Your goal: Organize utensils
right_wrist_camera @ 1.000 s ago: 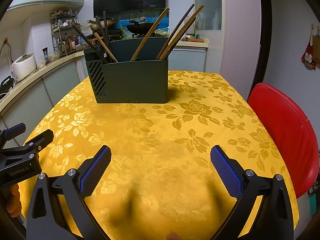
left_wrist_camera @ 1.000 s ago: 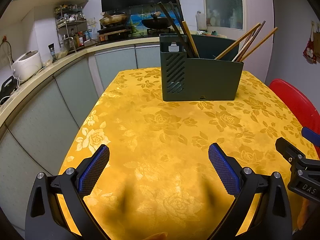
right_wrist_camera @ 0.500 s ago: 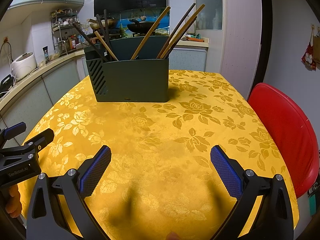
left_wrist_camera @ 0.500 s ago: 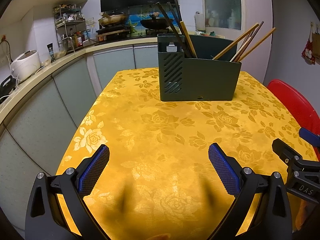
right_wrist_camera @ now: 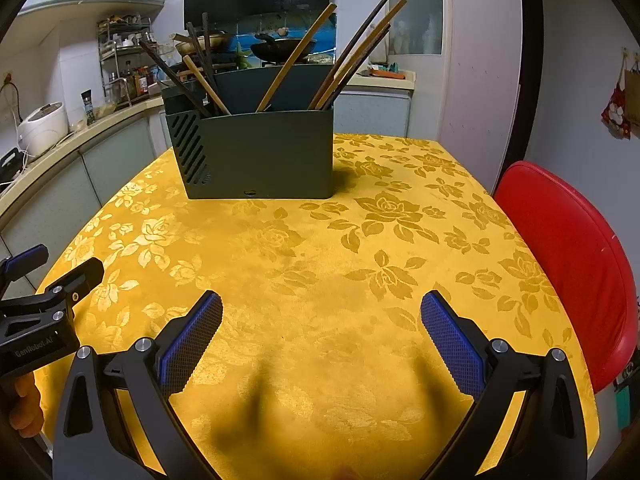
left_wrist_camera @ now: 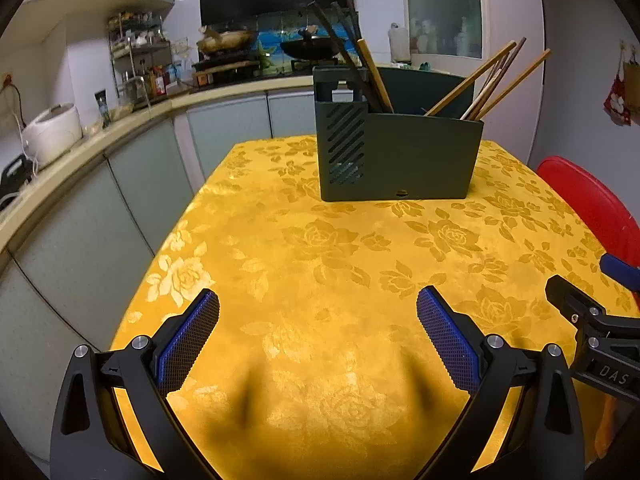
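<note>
A dark green utensil holder (left_wrist_camera: pixel 400 156) (right_wrist_camera: pixel 260 152) stands at the far side of the table. Dark chopsticks (left_wrist_camera: pixel 340 44) (right_wrist_camera: pixel 176 72) lean in its left compartment, and wooden chopsticks (left_wrist_camera: pixel 492 76) (right_wrist_camera: pixel 352 52) lean in its right one. My left gripper (left_wrist_camera: pixel 318 332) is open over the near part of the yellow flowered tablecloth (left_wrist_camera: pixel 340 248) with nothing between its fingers. My right gripper (right_wrist_camera: pixel 320 332) is open too, equally empty, low over the cloth (right_wrist_camera: pixel 360 248). Each gripper shows at the edge of the other's view.
A red chair (right_wrist_camera: pixel 572 264) (left_wrist_camera: pixel 596 208) stands at the table's right side. A kitchen counter (left_wrist_camera: pixel 100 140) with a rice cooker (left_wrist_camera: pixel 52 130) runs along the left. A stove with a wok (right_wrist_camera: pixel 284 48) is behind the holder.
Both grippers stay open. The views drift only slightly; the holder sits a little lower in the left wrist view than one second ago.
</note>
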`<state>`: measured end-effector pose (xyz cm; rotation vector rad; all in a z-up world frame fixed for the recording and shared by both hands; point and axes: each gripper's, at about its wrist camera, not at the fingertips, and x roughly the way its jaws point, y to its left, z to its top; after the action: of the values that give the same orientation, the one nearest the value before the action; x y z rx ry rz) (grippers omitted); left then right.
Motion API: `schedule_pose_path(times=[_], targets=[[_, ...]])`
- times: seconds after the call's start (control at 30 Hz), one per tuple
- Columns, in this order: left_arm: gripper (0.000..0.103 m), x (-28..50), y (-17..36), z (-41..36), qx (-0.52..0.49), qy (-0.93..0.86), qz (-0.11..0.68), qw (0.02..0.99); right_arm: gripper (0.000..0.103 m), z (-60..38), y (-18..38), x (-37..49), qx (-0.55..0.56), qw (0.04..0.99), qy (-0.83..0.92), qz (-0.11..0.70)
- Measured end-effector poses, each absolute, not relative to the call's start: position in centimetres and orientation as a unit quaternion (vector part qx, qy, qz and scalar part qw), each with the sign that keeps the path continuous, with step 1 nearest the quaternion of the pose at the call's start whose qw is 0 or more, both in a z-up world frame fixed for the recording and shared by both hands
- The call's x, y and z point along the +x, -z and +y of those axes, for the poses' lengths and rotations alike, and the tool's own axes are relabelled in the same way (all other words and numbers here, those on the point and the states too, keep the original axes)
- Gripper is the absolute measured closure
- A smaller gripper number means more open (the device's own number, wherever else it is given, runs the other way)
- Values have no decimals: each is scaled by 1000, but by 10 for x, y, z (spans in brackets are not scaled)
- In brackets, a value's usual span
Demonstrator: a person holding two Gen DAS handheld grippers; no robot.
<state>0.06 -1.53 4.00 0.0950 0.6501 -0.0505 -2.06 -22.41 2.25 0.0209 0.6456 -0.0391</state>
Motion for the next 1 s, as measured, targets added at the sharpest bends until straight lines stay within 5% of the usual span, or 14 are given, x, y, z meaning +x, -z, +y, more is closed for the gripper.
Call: schedule_pose_path(times=[1.0], targets=[[7,5,-33,-16,40,26,339,940,7,-220,-16,-19,9,946,18,325]])
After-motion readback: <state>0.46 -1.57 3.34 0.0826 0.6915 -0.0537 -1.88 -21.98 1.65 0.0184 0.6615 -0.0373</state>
